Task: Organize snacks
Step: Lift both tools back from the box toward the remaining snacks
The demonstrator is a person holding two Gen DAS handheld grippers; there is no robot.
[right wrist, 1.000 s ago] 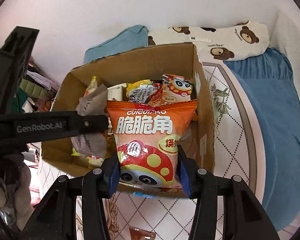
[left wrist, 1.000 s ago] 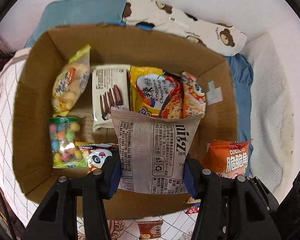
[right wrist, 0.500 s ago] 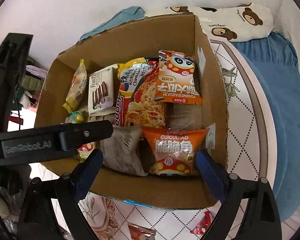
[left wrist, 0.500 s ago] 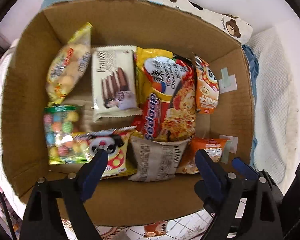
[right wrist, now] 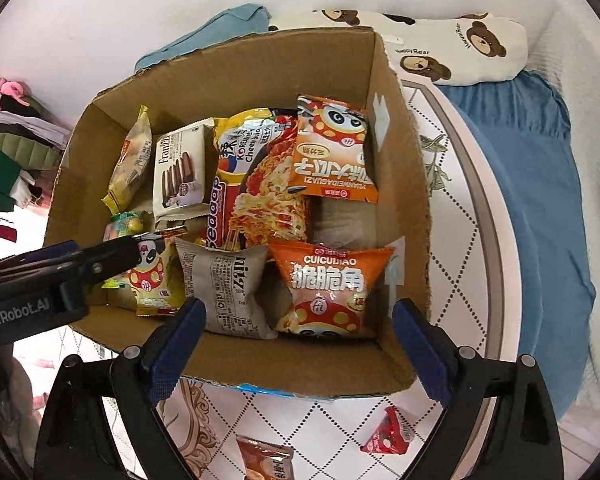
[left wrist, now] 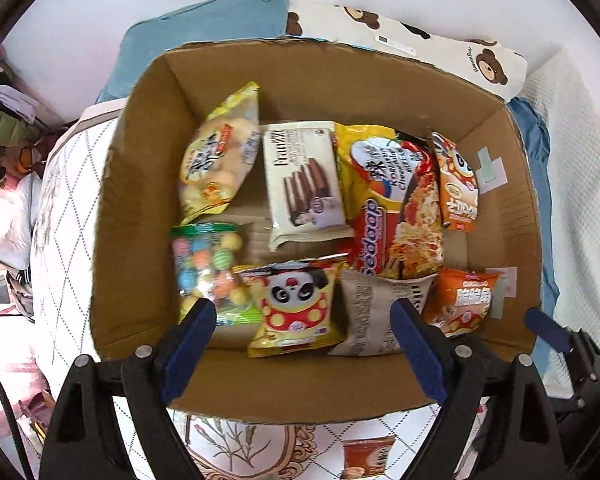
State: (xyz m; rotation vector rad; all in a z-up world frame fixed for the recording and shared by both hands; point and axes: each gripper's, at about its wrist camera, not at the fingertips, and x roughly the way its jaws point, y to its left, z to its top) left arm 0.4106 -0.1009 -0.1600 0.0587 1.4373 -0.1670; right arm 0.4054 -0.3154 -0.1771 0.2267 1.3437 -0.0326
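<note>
An open cardboard box (left wrist: 112, 240) (right wrist: 400, 168) on a patterned mat holds several snack packs. A grey-brown pack (left wrist: 374, 316) (right wrist: 232, 284) and an orange CUICUIJIAO pack (left wrist: 466, 304) (right wrist: 326, 288) lie along its near wall, beside a yellow panda pack (left wrist: 296, 308). My left gripper (left wrist: 304, 344) is open and empty above the near wall; it also shows at the left of the right wrist view (right wrist: 112, 254). My right gripper (right wrist: 296, 336) is open and empty over the near wall.
On the mat in front of the box lie a brown-orange packet (right wrist: 264, 458) (left wrist: 366, 456) and a small red triangular packet (right wrist: 388, 432). A bear-print pillow (right wrist: 452, 46) and blue bedding (right wrist: 532, 208) lie behind and right. Clothes pile at far left (right wrist: 8, 160).
Both grippers opened and let their packs drop into the box, the grey-brown one from the left, the orange one from the right. Both have since drawn back and up from the box.
</note>
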